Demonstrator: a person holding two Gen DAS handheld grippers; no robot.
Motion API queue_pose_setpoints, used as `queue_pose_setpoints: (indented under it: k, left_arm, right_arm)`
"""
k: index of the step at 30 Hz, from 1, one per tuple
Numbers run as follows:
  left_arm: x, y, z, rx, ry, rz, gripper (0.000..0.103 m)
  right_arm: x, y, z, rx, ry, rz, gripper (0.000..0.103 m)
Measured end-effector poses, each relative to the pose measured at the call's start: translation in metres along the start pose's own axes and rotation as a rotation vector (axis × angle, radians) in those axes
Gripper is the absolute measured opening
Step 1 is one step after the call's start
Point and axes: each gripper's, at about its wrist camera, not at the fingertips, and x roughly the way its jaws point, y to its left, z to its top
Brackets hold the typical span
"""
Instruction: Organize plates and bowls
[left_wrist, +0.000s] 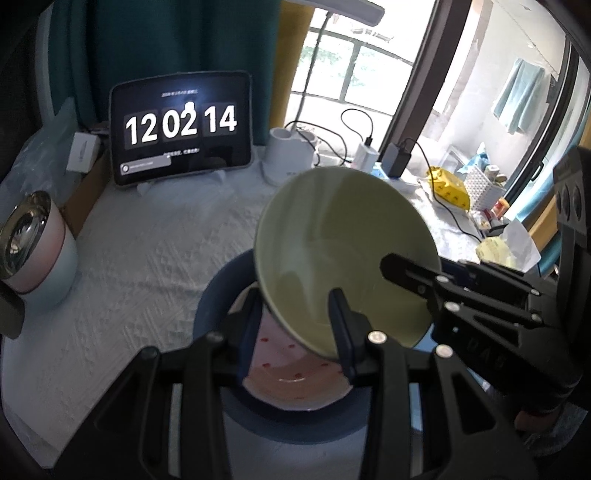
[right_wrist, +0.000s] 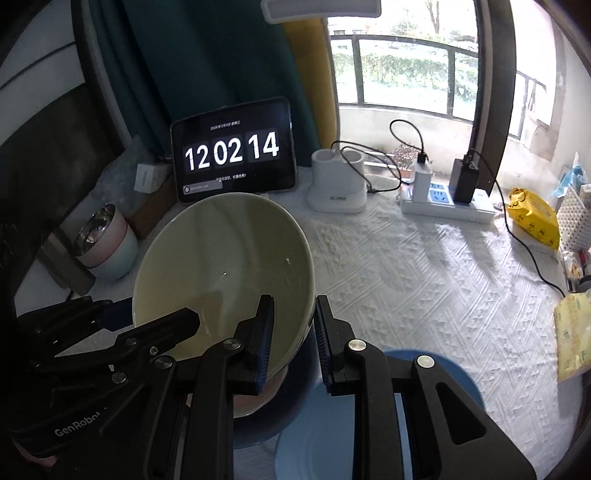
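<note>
White quilted cloth covers the table, with a tablet clock propped at the back by a dark green curtain and daylight coming through the window behind. Both grippers carry one pale green bowl between them, tilted and raised just above the stack near the front edge. The right gripper pinches the bowl's rim, one pad inside the wall and one outside. The left gripper grips the opposite rim the same way, its jaws narrowed onto the wall. Directly beneath sits a pink dotted plate resting inside a wide blue plate — so the flat pieces look already nested, largest at the bottom. At the far left of the table two more bowls are stacked, a steel-lined pink bowl sitting in a light blue bowl. My reading is that the sorting is well along — the green bowl has yet to be set down, whether on the plates below or elsewhere I cannot tell.
</note>
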Motion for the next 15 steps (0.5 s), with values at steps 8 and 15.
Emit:
queue_pose_setpoints:
  k: [8,15]
  left_arm:
    - [0.008,0.014,-0.013,-0.017,0.025,0.006,0.038]
    - [0.011,0.019,-0.02,-0.019,0.035,0.013,0.038]
  right_arm:
    - [0.015,0.011,-0.011,-0.004,0.037,0.006,0.024]
    - [0.024,0.016,-0.019,-0.002,0.065,0.009,0.024]
